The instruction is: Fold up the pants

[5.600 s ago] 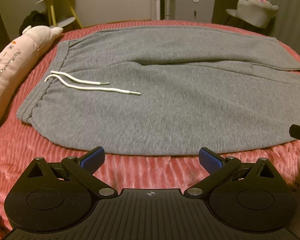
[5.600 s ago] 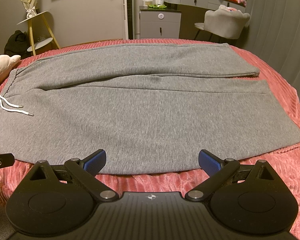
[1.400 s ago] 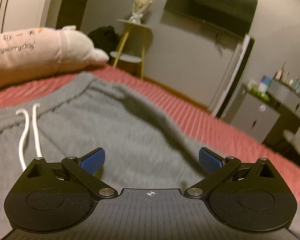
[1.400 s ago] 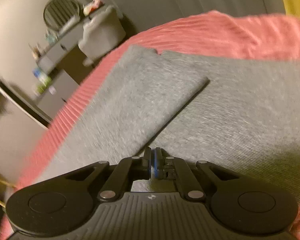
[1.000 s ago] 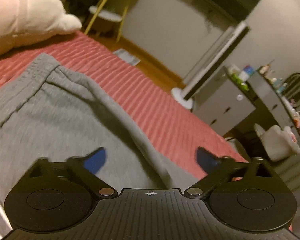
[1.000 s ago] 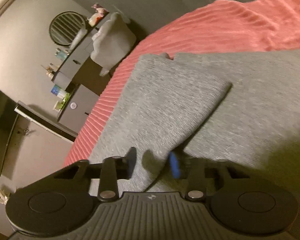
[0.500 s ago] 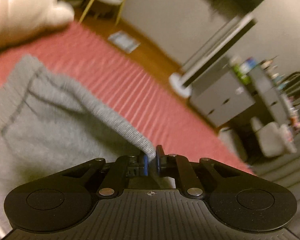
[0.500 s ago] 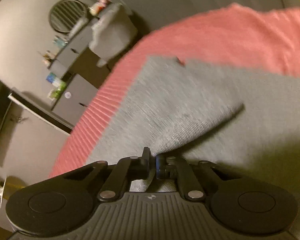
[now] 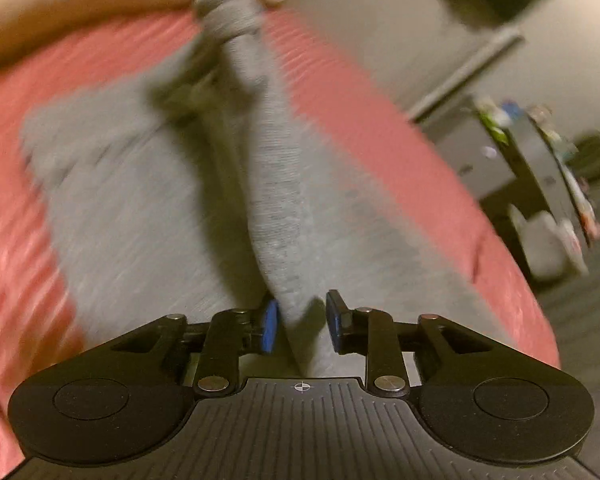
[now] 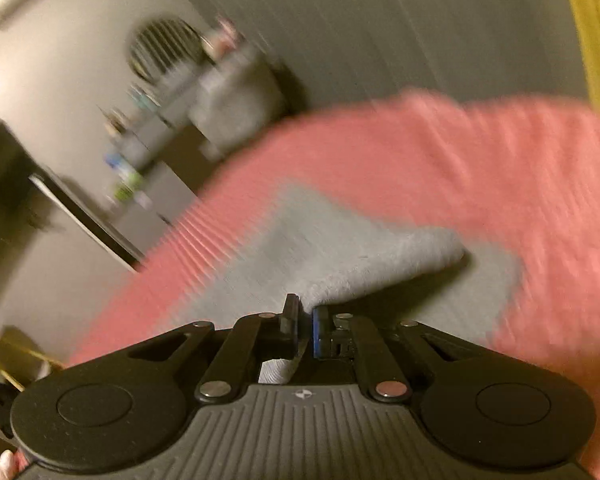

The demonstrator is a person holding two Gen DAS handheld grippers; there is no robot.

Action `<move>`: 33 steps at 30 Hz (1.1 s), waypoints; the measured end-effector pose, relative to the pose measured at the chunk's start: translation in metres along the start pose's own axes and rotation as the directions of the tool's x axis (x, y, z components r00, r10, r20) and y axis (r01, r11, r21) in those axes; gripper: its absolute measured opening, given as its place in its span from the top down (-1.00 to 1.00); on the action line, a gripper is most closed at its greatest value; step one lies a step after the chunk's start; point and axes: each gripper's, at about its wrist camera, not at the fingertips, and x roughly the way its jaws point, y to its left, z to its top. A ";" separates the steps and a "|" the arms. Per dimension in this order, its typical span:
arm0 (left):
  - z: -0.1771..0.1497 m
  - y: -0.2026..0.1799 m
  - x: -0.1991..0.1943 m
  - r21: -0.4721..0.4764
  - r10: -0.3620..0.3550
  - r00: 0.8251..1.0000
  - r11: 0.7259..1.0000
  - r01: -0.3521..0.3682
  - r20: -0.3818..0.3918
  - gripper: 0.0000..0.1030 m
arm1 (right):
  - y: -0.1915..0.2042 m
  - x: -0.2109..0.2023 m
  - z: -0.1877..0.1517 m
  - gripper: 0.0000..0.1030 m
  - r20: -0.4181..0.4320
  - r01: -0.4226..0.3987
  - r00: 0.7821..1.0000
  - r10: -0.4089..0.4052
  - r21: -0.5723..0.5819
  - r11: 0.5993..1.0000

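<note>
Matt grey fleece pants [image 9: 276,200], ribbed pink bedspread [image 9: 360,112]

The grey pants [image 9: 276,184], flat on the pink bedspread [image 9: 364,120] at the start, now rise in a lifted ridge from the left gripper [image 9: 299,320], whose jaws, shut a moment ago, are opening around the fabric. The right gripper [image 10: 305,326], earlier wide open, now pinches the raised leg hem.
</note>
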 end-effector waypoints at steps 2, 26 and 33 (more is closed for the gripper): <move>0.003 0.016 0.001 -0.084 0.008 1.000 0.996 -0.006 0.027 -0.14 | -0.018 0.014 -0.010 0.76 -0.050 0.033 0.998 -0.029 0.074 0.997; 0.032 0.051 -0.044 -0.099 -0.055 0.985 0.992 0.072 0.166 0.76 | -0.014 -0.031 0.007 0.90 0.111 -0.051 0.992 0.052 -0.011 0.999; 0.013 0.061 -0.045 -0.140 0.194 0.975 0.974 -0.178 0.109 -0.15 | -0.028 -0.018 -0.009 0.40 0.066 0.220 0.974 -0.215 -0.090 0.971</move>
